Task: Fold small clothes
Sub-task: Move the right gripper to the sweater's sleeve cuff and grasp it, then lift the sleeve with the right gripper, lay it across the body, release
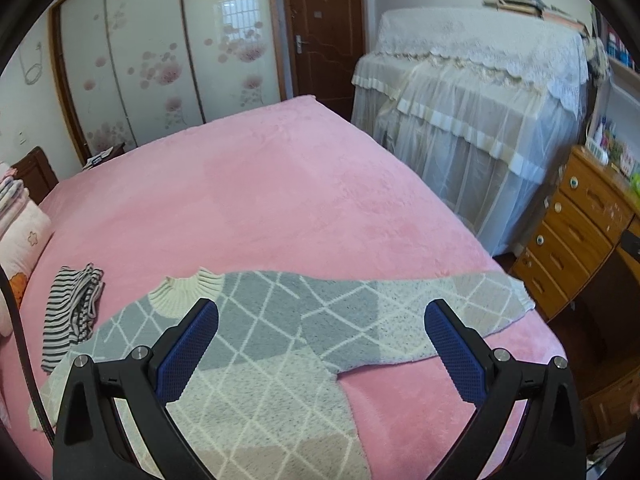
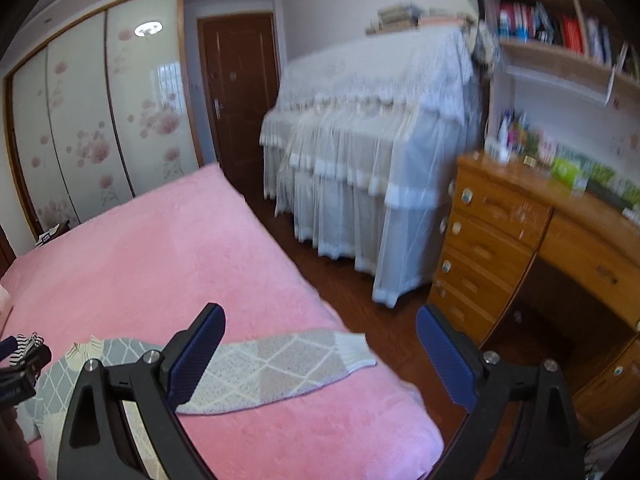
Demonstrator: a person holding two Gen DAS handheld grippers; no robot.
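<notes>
A grey-and-cream diamond-patterned sweater (image 1: 280, 332) lies flat on the pink bed (image 1: 260, 200), one sleeve stretched sideways. Left gripper (image 1: 322, 344) and right gripper (image 2: 320, 354) hover with jaws released, empty.

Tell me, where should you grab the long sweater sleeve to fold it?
Probably at the white cuff of the sleeve, which lies flat, reaching the bed's edge. Come with the right gripper from that open side; its jaws stand wide, holding nothing.
</notes>
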